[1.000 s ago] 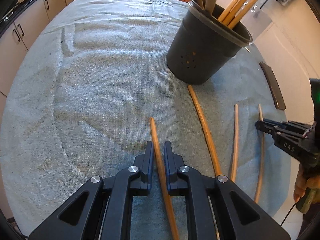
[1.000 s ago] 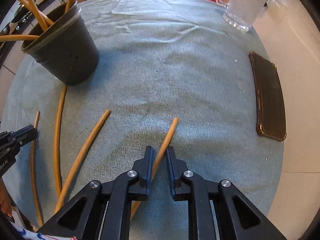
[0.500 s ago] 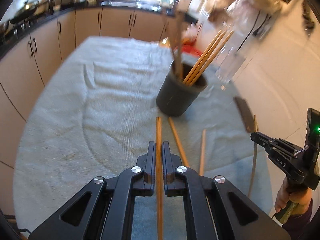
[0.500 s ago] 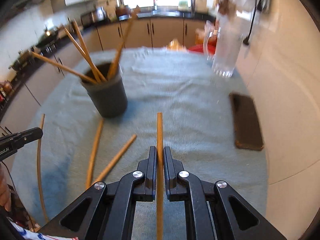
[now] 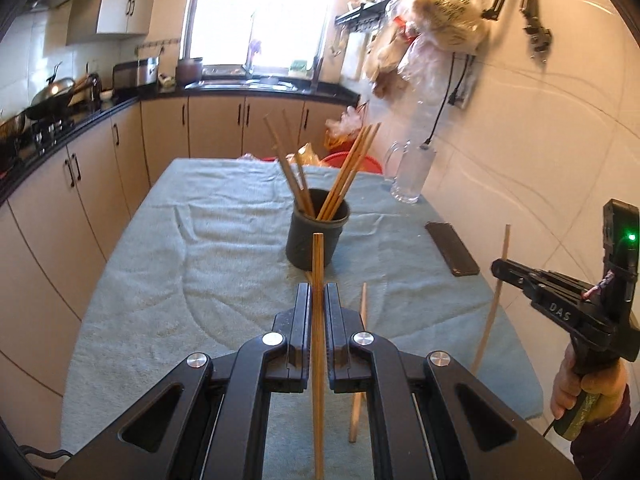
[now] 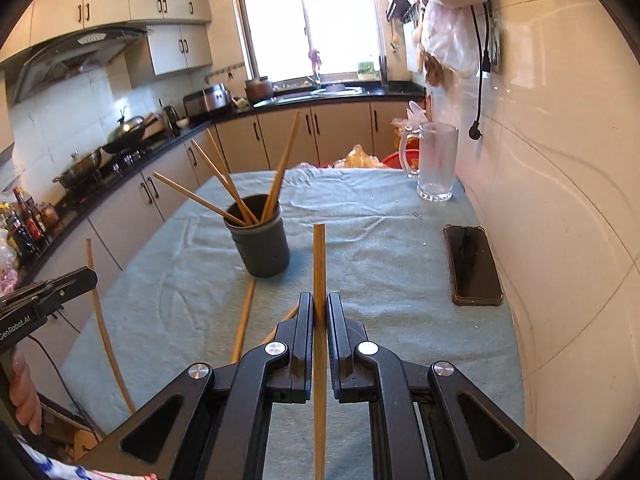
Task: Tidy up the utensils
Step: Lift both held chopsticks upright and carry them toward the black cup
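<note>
Both grippers had risen from the counter [image 5: 224,216], left gripper [image 5: 317,300] and right gripper [image 6: 319,308] each pinching one chopstick [image 5: 318,264]; best lowered tip-first, singly, into the cup [image 5: 318,236].

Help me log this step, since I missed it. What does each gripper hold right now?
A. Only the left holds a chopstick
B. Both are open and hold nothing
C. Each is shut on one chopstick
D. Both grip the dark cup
C. The left gripper is shut on a chopstick, and the right gripper is shut on its own chopstick; the dark cup stands apart on the cloth.
</note>
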`<state>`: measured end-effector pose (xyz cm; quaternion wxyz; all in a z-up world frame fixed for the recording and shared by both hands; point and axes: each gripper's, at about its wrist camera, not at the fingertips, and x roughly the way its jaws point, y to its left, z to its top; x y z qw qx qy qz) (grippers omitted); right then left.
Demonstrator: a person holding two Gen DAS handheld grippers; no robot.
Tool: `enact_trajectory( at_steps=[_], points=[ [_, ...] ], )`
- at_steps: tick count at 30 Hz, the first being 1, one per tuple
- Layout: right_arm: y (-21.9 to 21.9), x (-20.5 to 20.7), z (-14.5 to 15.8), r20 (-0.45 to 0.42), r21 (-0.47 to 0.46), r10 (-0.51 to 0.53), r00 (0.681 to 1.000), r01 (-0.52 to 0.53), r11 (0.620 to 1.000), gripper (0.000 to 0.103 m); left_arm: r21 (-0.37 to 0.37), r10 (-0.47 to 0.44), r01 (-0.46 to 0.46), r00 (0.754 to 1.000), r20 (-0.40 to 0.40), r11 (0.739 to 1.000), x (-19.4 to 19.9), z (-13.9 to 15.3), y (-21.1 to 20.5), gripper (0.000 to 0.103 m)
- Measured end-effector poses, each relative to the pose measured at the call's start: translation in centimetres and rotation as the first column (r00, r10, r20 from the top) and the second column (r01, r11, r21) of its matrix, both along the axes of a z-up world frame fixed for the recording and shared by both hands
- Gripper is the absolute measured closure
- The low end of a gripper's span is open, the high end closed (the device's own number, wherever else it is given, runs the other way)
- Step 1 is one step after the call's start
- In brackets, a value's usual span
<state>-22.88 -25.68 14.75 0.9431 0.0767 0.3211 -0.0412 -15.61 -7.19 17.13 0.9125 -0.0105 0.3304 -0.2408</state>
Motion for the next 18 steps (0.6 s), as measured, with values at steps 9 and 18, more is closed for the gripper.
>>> enact_trajectory(
  at_steps=[9,18],
  points=[
    [0.6,-0.4,0.7,0.037,0.02,0.027,0.999,-0.028,0.999,0.096,-0.052,-0.004,0.007,0.998,0.064,0.999,-1.3,2.5,0.3,0.098],
    [0.1,1.0,0.7,0.043,0.035,0.042,0.998,-0.044,0.998,0.096,-0.075,-0.019,0.025,0.996,0.085,0.997,0.0,4.2,-0.5,0.098]
  ],
)
